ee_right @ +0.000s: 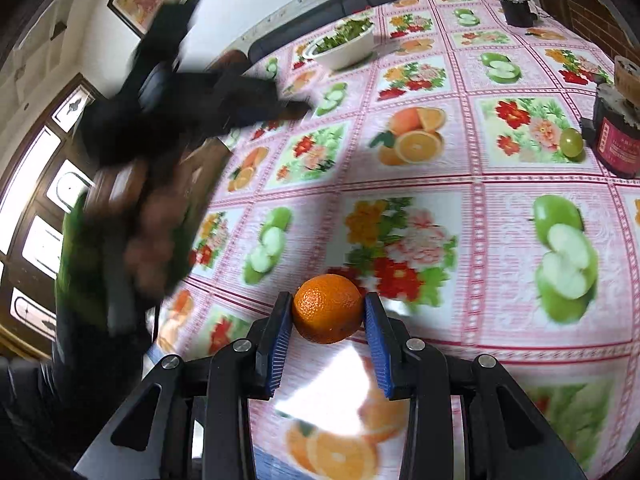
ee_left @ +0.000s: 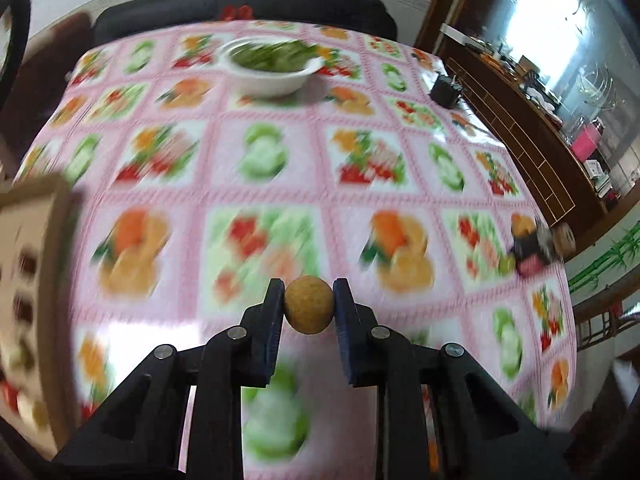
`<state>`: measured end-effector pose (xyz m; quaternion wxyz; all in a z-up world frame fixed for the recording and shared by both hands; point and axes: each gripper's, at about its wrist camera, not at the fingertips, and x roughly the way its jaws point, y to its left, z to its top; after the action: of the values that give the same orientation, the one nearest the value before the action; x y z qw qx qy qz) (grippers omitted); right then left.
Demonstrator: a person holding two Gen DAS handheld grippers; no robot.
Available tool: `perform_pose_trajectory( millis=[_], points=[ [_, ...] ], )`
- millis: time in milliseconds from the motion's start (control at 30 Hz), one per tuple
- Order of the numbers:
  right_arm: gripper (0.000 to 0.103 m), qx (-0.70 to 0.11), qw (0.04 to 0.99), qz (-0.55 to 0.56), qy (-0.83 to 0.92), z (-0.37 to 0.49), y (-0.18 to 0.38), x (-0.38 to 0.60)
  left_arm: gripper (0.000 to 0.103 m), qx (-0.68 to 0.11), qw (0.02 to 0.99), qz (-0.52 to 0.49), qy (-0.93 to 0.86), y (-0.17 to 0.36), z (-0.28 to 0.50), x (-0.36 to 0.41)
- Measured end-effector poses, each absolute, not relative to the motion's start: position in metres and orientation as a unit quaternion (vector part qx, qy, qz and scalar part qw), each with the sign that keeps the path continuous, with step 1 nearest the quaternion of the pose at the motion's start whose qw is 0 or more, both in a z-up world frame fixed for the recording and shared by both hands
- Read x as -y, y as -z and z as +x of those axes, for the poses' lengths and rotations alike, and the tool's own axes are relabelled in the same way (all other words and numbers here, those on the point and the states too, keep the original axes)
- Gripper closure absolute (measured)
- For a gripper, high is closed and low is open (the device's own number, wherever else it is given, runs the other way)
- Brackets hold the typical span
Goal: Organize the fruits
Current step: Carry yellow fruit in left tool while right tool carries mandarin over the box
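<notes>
fruit is in both my grippers at once: the left gripper [ee_left: 309, 306] is clamped tight on a small tan round fruit [ee_left: 309, 305], maybe a longan, pinched between its blue pads and carried clear above the tablecloth [ee_left: 280, 168]. the right gripper [ee_right: 328, 314] is closed partway on a small orange [ee_right: 327, 308], pads pressing either side, also lifted off the cloth. so i read this as the carry step, both pieces picked and on their way to wherever they get sorted. at the left edge of the left wrist view there is a blurred wooden tray [ee_left: 36, 280] with what look like compartments, and i judge that is the destination, though the blur keeps me from telling which cells are filled. a green grape [ee_right: 571, 142] sits just beside a dark jar [ee_right: 618, 136], not yet collected. a white bowl of greens [ee_right: 344, 46] stands far across the table. next i need to bring each fruit over its own compartment, lower, and only then release, gently, since round fruit rolls.
</notes>
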<state>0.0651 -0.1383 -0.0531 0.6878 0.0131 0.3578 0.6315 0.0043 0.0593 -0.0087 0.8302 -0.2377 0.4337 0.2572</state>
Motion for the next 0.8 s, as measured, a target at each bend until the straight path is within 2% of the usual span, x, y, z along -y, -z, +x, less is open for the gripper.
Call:
perform_pose_trajectory(
  millis=[467,800],
  points=[
    [0.067,-0.345,0.694,0.0,-0.631,-0.006,0.047,0.109,0.081,-0.403,0.818,-0.294,-0.285,0.022,-0.146,-0.053],
    [0.067,-0.333,0.694,0.004,-0.639,-0.007,0.035,0.084,0.081,-0.373,0.811,-0.294,-0.342,0.017,-0.185,-0.064]
  ],
)
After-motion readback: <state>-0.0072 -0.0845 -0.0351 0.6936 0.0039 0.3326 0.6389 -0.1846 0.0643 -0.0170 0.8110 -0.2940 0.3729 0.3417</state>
